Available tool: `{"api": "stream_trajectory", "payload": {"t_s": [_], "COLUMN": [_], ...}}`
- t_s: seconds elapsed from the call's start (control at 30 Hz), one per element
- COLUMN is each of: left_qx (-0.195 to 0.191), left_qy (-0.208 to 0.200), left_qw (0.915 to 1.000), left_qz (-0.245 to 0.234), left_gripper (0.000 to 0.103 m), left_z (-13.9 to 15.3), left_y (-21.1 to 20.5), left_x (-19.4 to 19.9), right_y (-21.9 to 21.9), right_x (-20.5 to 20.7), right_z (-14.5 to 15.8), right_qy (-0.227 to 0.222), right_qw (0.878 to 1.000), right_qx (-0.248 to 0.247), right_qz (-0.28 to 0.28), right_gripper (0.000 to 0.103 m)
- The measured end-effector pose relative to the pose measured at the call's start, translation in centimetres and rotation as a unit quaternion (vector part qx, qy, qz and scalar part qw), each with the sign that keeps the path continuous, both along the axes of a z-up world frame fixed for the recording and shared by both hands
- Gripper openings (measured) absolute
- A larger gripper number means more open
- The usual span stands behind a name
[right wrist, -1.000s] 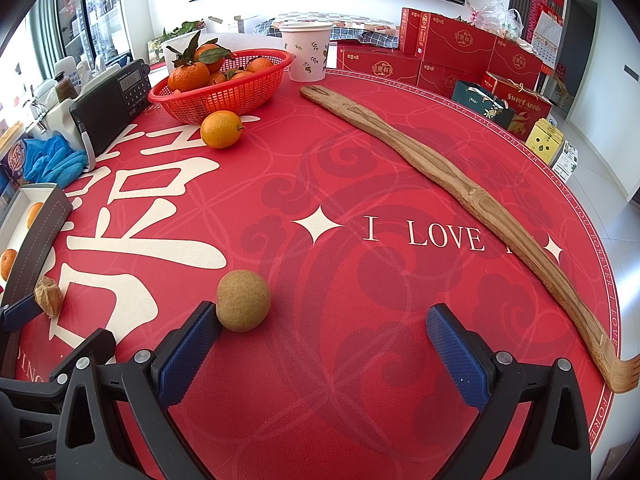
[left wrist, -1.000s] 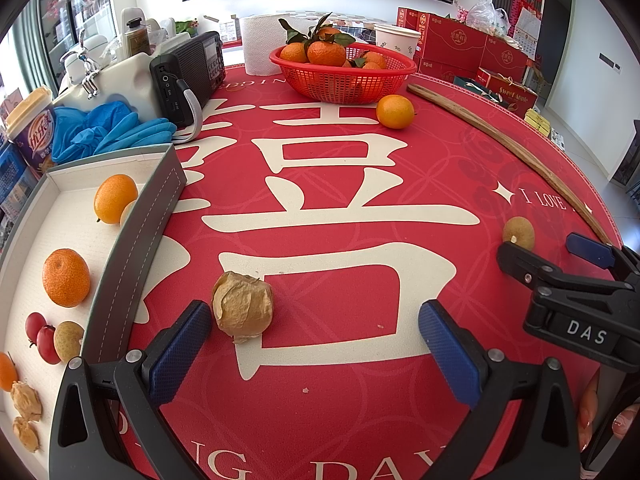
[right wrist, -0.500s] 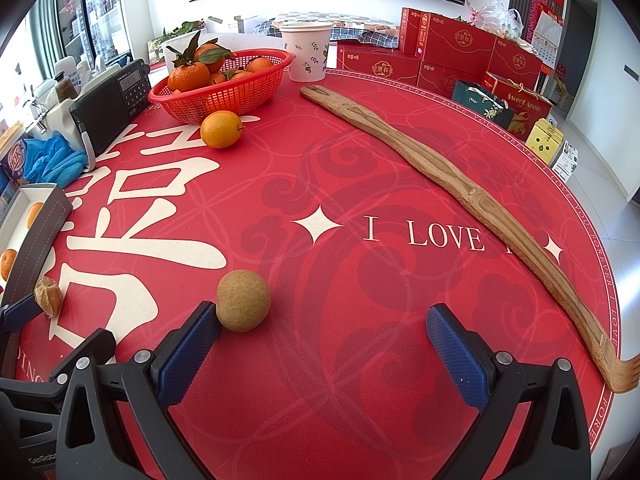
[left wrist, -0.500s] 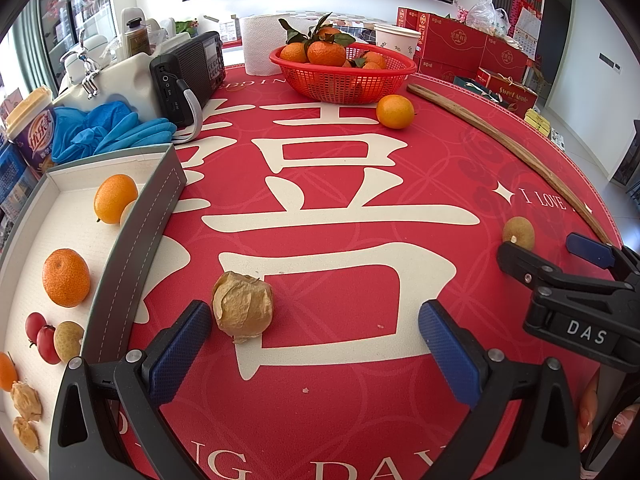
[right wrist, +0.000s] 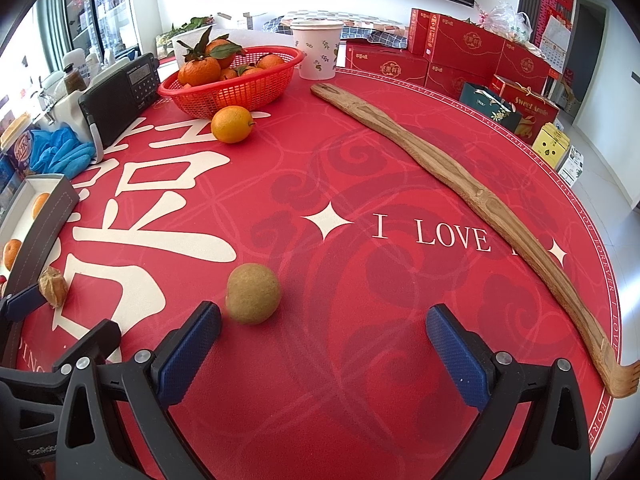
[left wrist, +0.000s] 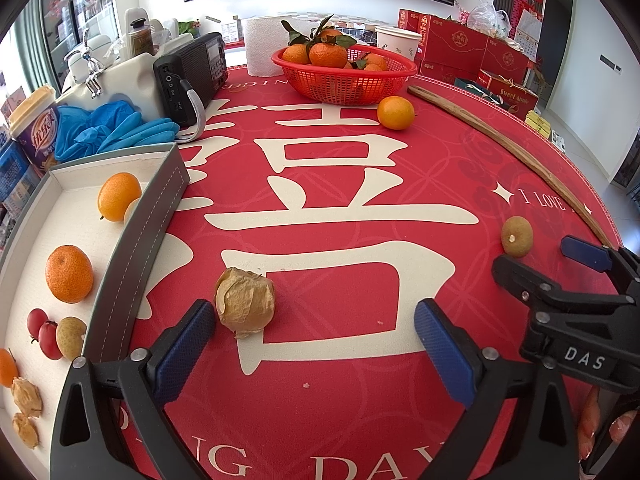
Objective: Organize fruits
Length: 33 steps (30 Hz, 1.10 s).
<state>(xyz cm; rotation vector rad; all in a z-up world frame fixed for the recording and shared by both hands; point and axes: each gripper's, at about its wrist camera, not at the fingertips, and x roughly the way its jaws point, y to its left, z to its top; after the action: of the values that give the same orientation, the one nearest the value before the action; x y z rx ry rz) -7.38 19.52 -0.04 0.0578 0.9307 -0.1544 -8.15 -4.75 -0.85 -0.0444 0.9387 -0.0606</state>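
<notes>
A papery-husked golden fruit (left wrist: pixel 245 302) lies on the red tablecloth, inside my left gripper (left wrist: pixel 316 320) and close to its left finger (left wrist: pixel 188 340). The jaws are closing, and the pads stand apart from the fruit. A round brown fruit (right wrist: pixel 253 299) rests just ahead of the left finger of my right gripper (right wrist: pixel 324 320), which is open and holds nothing. The same brown fruit (left wrist: pixel 517 236) shows beyond the right gripper (left wrist: pixel 534 256) in the left wrist view. At the left, a grey tray (left wrist: pixel 136 248) holds oranges, small red fruits, a brown fruit and husked fruits.
A red basket (left wrist: pixel 344 80) of leafy oranges stands at the back, with a loose orange (left wrist: pixel 395 112) in front of it. A long wooden stick (right wrist: pixel 460 176) lies across the right side. A radio (left wrist: pixel 192 76), blue gloves (left wrist: pixel 112 128) and a paper cup (right wrist: pixel 317 50) crowd the far edge.
The left gripper's jaws have drawn slightly closer together around the husked fruit. Both hands and all the fruit stay where they were.
</notes>
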Motion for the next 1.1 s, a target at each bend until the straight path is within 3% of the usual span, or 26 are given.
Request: {"api": "stream_trajectory", "payload": {"t_s": [0.03,0.07,0.1,0.17,0.2,0.23,0.3,0.47,0.63,0.7,0.73,0.77,0.87,0.97,1.0,1.03,1.1], "left_qx": [0.000,-0.001,-0.001,-0.001,-0.003,-0.010,-0.031,-0.041,-0.036,-0.041,-0.040,-0.040,-0.043,-0.045,-0.043,-0.041,-0.038], "left_qy": [-0.004,-0.009,-0.013,-0.022,-0.023,-0.022,-0.021,-0.025,-0.022,-0.017,-0.017,-0.017,-0.017,-0.018,-0.020,-0.022,-0.020], "left_qw": [1.0000,0.9999,0.9998,0.9995,0.9995,0.9995,0.9992,0.9988,0.9990,0.9989,0.9989,0.9989,0.9984,0.9984,0.9984,0.9984,0.9986], "left_qz": [-0.004,-0.010,-0.015,-0.021,-0.022,-0.021,-0.014,0.000,0.013,0.016,0.017,0.020,0.033,0.030,0.031,0.031,0.031], "left_gripper": [0.085,0.080,0.067,0.036,0.024,0.024,0.023,0.023,0.024,0.024,0.024,0.024,0.027,0.037,0.044,0.050,0.051], "left_z": [0.1,0.3,0.4,0.7,0.7,0.8,0.8,1.1,0.9,0.8,0.8,0.8,0.9,1.0,1.0,1.0,0.7], "left_y": [-0.1,-0.3,-0.4,-0.6,-0.5,-0.3,0.3,1.4,1.8,1.9,2.0,2.2,2.7,2.8,2.7,2.6,2.4], "left_x": [-0.3,-0.5,-0.8,-1.1,-1.2,-1.1,-1.0,-0.9,-0.6,-0.6,-0.5,-0.5,-0.2,0.2,0.3,0.3,0.5], "right_y": [0.3,0.5,0.9,1.3,1.4,1.3,0.7,-0.1,0.2,0.2,0.2,0.3,1.7,3.2,3.6,4.1,5.2], "right_x": [-0.3,-0.6,-0.9,-1.4,-1.5,-1.6,-1.6,-1.7,-1.4,-1.0,-0.8,-0.8,-0.3,1.2,1.7,2.1,2.9], "right_z": [0.1,0.3,0.5,0.8,0.8,0.8,0.8,1.0,1.4,1.3,1.3,1.5,2.2,2.1,1.9,1.6,0.8], "right_qy": [-0.004,-0.008,-0.011,-0.016,-0.017,-0.019,-0.019,-0.021,-0.031,-0.022,-0.024,-0.035,-0.051,-0.046,-0.040,-0.031,-0.012], "right_qw": [1.000,1.000,1.000,0.999,0.999,0.999,0.997,0.993,0.994,0.992,0.991,0.991,0.991,0.992,0.991,0.991,0.989], "right_qx": [-0.001,-0.001,-0.001,0.000,0.002,0.014,0.050,0.100,0.092,0.103,0.108,0.112,0.086,0.069,0.069,0.070,0.065], "right_qz": [0.008,0.018,0.027,0.041,0.044,0.045,0.049,0.055,0.058,0.066,0.068,0.069,0.085,0.099,0.106,0.114,0.132], "right_gripper": [0.097,0.085,0.077,0.034,0.023,0.010,0.009,0.009,0.009,0.028,0.065,0.090,0.090,0.087,0.081,0.068,0.054]}}
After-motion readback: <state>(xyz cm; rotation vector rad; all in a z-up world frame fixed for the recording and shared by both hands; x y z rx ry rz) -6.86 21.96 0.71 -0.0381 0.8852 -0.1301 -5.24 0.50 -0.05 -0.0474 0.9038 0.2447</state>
